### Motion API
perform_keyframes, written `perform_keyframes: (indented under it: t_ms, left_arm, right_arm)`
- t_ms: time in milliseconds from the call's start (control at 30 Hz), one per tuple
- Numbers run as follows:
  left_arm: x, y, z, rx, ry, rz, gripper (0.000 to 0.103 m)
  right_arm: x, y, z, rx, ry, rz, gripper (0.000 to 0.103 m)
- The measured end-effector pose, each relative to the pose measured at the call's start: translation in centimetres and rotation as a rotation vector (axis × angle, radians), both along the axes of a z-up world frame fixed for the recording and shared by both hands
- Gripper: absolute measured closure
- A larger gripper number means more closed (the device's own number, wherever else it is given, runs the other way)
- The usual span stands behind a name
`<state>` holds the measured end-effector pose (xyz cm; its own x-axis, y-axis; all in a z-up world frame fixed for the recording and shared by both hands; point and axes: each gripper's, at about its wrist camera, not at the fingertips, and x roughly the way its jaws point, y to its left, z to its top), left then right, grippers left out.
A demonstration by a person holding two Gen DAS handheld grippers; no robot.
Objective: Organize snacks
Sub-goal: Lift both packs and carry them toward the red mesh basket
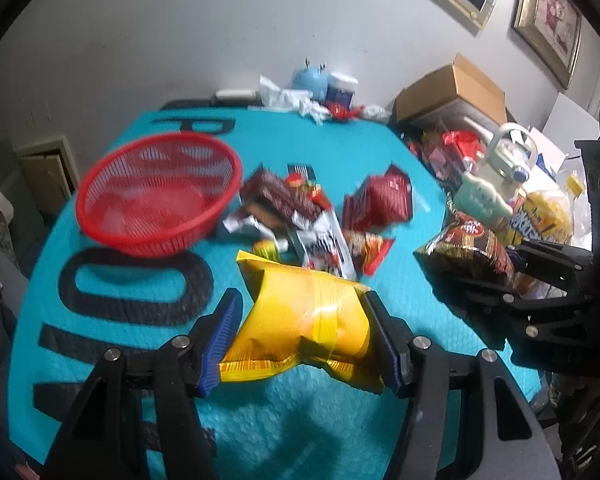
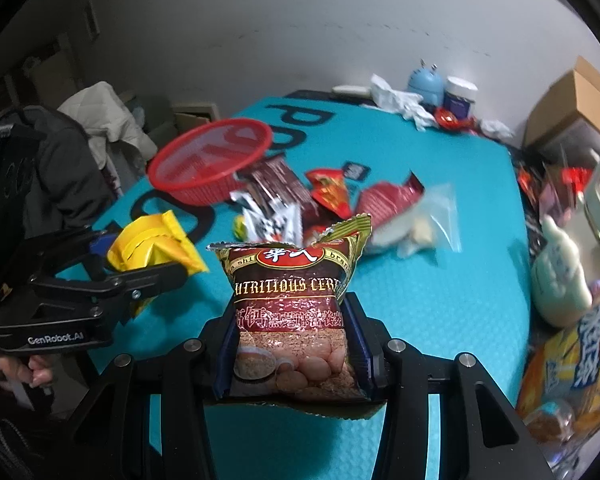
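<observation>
Above the teal mat [image 1: 300, 148], both grippers angled down, gripping packets.

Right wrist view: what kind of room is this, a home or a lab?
Most likely a lived-in home room, not a lab. Framed pictures hang on the wall, a jacket is draped at the side, and an open cardboard box and other household clutter crowd the edge of the table with its teal cover.

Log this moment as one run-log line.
left gripper: shut on yellow snack bag | right gripper: shut on cereal packet | red basket: empty | loose snacks: beside basket
</observation>
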<state>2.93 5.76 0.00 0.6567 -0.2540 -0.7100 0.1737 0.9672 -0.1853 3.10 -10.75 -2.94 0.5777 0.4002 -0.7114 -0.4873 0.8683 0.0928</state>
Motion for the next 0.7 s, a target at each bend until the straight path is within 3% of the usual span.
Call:
perform_keyframes:
  t_ms: [400, 700]
  left_arm:
    - [1.4, 2.4, 3.6, 0.041, -0.115, 0.035, 0.043]
    - [3.3, 4.8, 4.7, 0.059, -0.141, 0.066, 0.043]
  right_arm:
    - [2.0, 3.0, 3.4, 0.027, -0.053, 0.059, 0.056]
    - [4.6, 5.5, 4.9, 0.053, -0.084, 0.092, 0.056]
